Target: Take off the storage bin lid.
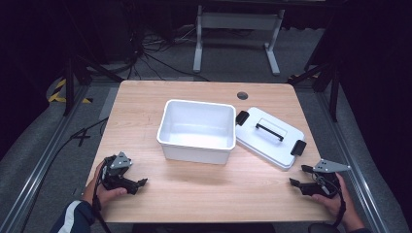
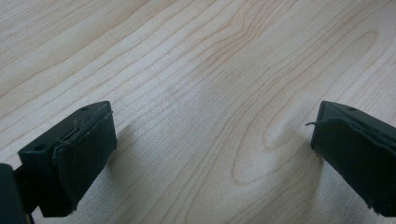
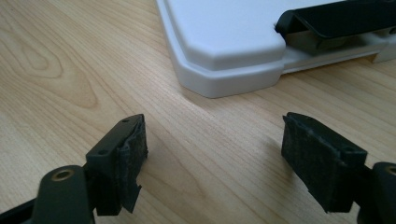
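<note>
Left gripper (image 1: pixel 138 185) and right gripper (image 1: pixel 297 177) sit spread and empty, low in frame; white bin (image 1: pixel 196 130) and lid (image 1: pixel 269 137) lie center.

Floor: we see grey carpet (image 1: pixel 233 53) around the table.
Furniture: we see a light wooden table (image 1: pixel 145 104) and a white-legged frame (image 1: pixel 236 22) behind it.
Cables: black cables (image 1: pixel 145 56) lie far left.
Light: surroundings are dark.

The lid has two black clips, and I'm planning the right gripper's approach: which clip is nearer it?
The clip at the lid's near right end, facing the right gripper. The other clip sits at the far left end, beside the white bin.
</note>
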The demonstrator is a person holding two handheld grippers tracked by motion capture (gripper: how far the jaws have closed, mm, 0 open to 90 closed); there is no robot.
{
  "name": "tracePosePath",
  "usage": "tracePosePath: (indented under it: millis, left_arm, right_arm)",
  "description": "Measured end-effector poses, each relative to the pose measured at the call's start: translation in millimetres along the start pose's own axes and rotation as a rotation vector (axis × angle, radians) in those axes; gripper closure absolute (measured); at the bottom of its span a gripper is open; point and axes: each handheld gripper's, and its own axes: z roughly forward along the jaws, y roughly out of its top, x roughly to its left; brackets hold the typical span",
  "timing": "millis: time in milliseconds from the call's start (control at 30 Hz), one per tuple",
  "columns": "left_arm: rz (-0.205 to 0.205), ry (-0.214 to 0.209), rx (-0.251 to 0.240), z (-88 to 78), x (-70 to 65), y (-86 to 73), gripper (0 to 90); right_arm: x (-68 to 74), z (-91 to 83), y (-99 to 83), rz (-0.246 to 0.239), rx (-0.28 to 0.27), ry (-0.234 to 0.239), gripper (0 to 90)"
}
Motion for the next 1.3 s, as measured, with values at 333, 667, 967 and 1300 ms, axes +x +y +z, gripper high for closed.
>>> tracePosePath:
  millis: [333, 667, 967, 1300]
  left_arm:
    - [-0.005, 0.002, 0.0, 0.0, -0.4, -0.1, 0.6]
    - [-0.005, 0.006, -0.002, 0.1, -0.4, -0.1, 0.6]
    - [-0.004, 0.003, -0.002, 0.2, -0.2, 0.0, 0.6]
    - [-0.008, 0.003, 0.001, 0.4, -0.2, 0.2, 0.5]
  right_arm:
    - [0.7, 0.0, -0.1, 0.011, 0.006, -0.018, 20.7]
    - [0.8, 0.5, 0.3, 0.016, 0.009, -0.021, 19.7]
    - [0.3, 0.7, 0.5, 0.016, 0.013, -0.026, 18.2]
    - [0.2, 1.0, 0.6, 0.019, 0.016, -0.033, 16.6]
